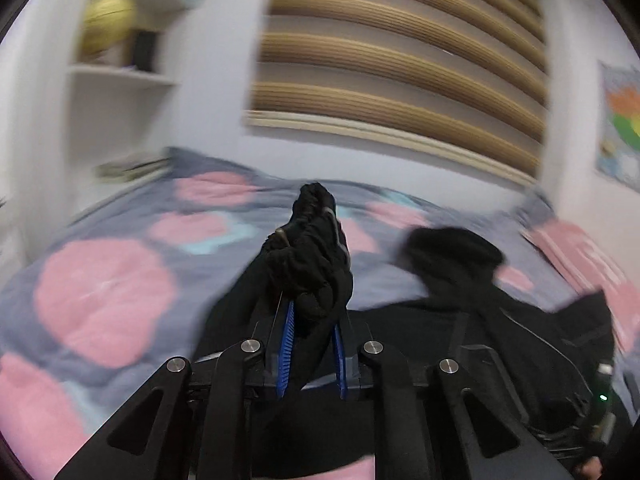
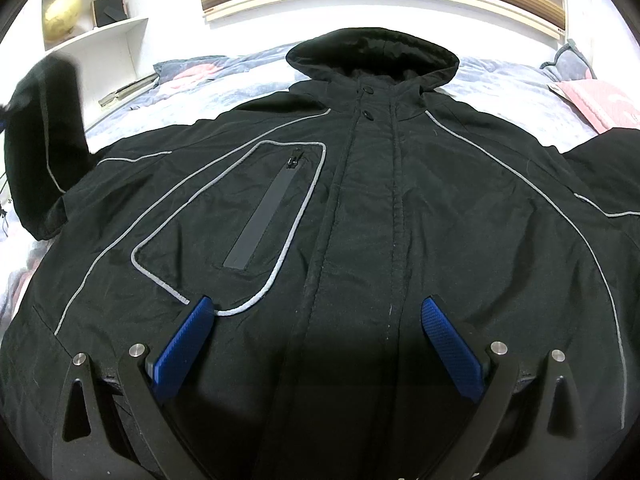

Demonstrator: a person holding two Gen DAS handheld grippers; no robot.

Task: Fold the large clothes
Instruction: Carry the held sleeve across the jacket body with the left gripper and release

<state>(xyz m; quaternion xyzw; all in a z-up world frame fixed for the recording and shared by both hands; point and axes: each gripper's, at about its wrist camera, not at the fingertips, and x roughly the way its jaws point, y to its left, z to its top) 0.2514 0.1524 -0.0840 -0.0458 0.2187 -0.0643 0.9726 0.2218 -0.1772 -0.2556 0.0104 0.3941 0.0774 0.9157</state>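
A large black hooded jacket with grey piping lies front up on the bed, its hood toward the wall. My left gripper is shut on the bunched cuff of the jacket's left sleeve, and black cloth fills the gap between its blue pads. In the right wrist view that sleeve stands lifted at the left edge. My right gripper hangs open just over the jacket's lower front, its blue pads wide apart on either side of the zip placket, holding nothing.
The bed cover is grey with pink patches. A pink pillow lies at the right. White shelves with a yellowish ball stand at the back left, with books below. A slatted blind covers the wall behind.
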